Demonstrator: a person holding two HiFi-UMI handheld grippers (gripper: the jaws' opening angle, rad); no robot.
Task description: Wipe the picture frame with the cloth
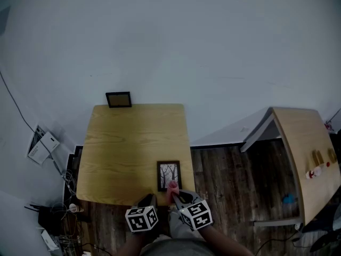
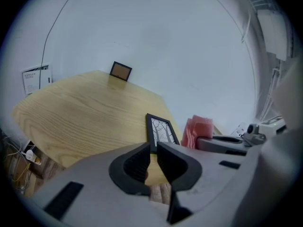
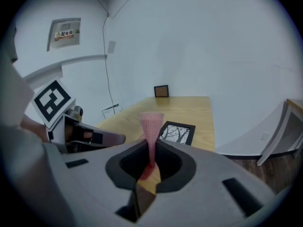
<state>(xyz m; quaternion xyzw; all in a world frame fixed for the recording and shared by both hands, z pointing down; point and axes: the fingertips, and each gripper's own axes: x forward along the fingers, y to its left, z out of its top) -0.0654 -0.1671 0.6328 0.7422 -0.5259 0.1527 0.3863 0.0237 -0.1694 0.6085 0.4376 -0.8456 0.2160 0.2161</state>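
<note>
Head view: at the near edge of the wooden counter (image 1: 128, 143), the left gripper (image 2: 153, 148) pinches the near-left corner of the picture frame (image 1: 169, 176), its jaws almost together on it. Just to the right, the right gripper (image 3: 151, 148) is clamped on a pink cloth (image 3: 151, 126) that stands up from its jaws, close to the frame's near end. A second small frame (image 1: 118, 99) stands at the far edge against the wall.

Picture frame (image 1: 169, 175): black, narrow-edged, holding a bare-tree print, at the front edge of the wooden table (image 1: 128, 143), its near corner between the jaw tips of the left gripper (image 2: 154, 148). Cloth (image 3: 151, 126): pink, waffle-textured, folded, standing upright, pinched in the right gripper (image 3: 152, 148).
</note>
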